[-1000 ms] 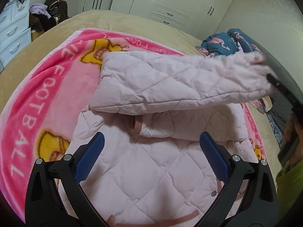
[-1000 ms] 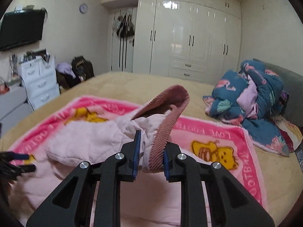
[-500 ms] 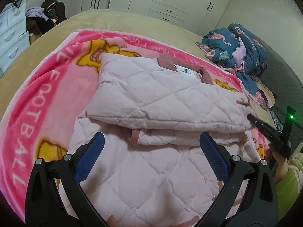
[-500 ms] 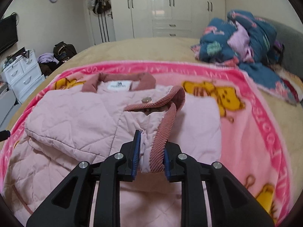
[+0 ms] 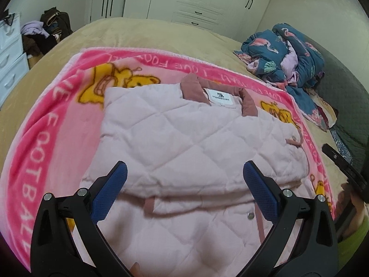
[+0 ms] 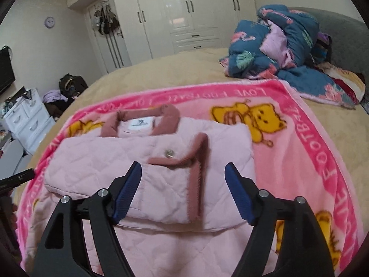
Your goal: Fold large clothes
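A pale pink quilted jacket [image 5: 184,143] lies on a pink cartoon blanket [image 5: 39,138], collar and white label at the far end. One sleeve is folded across its chest, its dusty-pink ribbed cuff [image 6: 198,161] and a snap showing in the right wrist view. The jacket [image 6: 115,161] sits below both tools. My left gripper [image 5: 184,182] hovers open over the jacket's lower part, holding nothing. My right gripper [image 6: 183,182] is open just above the folded sleeve, the cuff lying free between its blue pads.
A tan bed [image 5: 143,32] carries the blanket. A heap of blue flamingo bedding [image 6: 283,53] lies at the far right by a grey headboard. White drawers [image 6: 25,120] and bags stand left; white wardrobes [image 6: 184,16] line the back wall. A hand and sleeve [image 5: 355,210] show at right.
My right gripper carried the sleeve cuff across the jacket, lowered it, then let go and opened. The sleeve now rests flat. My left gripper stayed open and shifted slightly forward.
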Action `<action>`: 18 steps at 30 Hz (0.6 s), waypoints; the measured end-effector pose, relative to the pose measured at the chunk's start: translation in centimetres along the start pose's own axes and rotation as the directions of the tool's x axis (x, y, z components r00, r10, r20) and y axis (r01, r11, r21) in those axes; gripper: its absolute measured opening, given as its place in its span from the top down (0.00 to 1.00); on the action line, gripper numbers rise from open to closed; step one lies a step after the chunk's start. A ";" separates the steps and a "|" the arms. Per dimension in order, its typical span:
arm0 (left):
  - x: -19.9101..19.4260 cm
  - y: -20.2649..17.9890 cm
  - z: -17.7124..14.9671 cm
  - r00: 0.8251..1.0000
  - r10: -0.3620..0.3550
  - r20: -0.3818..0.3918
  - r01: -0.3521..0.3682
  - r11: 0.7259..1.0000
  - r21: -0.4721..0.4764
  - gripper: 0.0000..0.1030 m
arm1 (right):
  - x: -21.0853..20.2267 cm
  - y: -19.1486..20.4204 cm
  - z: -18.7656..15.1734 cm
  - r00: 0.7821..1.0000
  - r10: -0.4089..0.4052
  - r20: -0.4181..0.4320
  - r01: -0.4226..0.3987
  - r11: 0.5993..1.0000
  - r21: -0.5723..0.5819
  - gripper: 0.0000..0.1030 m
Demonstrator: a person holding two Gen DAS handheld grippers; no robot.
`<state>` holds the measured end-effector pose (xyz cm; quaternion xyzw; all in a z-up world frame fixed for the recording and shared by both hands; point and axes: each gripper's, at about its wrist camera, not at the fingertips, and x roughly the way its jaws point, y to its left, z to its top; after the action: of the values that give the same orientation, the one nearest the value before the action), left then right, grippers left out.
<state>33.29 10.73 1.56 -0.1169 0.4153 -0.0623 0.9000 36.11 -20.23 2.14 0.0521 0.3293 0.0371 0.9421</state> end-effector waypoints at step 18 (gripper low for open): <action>8.7 2.5 -2.5 0.987 0.082 -0.138 -0.083 0.997 -0.003 0.08 | 6.6 11.3 -1.0 0.988 0.072 -0.134 -0.101 0.971 -0.218 0.19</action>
<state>37.06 10.97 -7.00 -0.0991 0.4813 -0.0311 0.8704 40.20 -8.29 -1.30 -0.0426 0.3789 0.1183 0.9169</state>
